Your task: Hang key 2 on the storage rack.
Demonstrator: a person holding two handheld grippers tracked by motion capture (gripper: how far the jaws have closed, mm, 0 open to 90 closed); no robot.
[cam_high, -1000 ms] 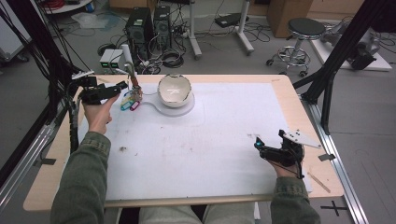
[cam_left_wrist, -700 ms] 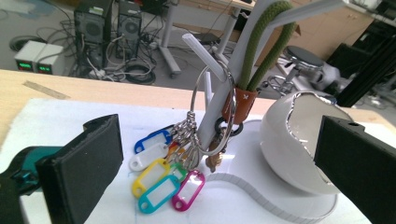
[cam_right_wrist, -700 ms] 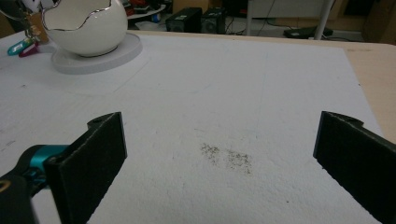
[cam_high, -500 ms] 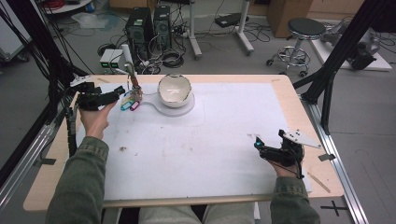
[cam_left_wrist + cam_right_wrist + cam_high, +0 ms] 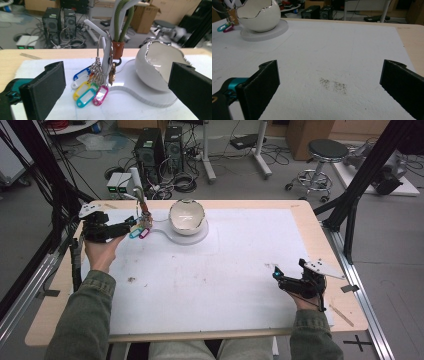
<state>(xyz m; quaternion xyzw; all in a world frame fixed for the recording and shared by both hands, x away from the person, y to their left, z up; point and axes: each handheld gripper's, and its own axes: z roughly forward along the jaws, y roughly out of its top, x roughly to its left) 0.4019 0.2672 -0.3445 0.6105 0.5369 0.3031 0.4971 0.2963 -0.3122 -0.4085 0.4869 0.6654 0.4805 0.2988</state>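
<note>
A bunch of coloured key tags [image 5: 90,92] on a metal ring [image 5: 102,53] hangs from a white hook stand [image 5: 108,46] together with a green cord loop [image 5: 123,23]. The tags [image 5: 139,232] rest on the white mat beside a white egg-shaped bowl [image 5: 187,217] on a flat white base [image 5: 165,231]. My left gripper [image 5: 131,223] is open just left of the tags, its jaws wide on either side of them in the left gripper view. My right gripper [image 5: 287,271] is open near the mat's front right, nothing between its jaws.
A white mat [image 5: 225,270] covers most of the wooden table [image 5: 320,235]. Faint dark specks [image 5: 333,85] mark the mat in front of the right gripper. Computers, cables and a stool [image 5: 327,152] stand on the floor beyond the far edge.
My left gripper has drawn slightly back to the left, away from the hanging keys. The right gripper has stayed in place.
</note>
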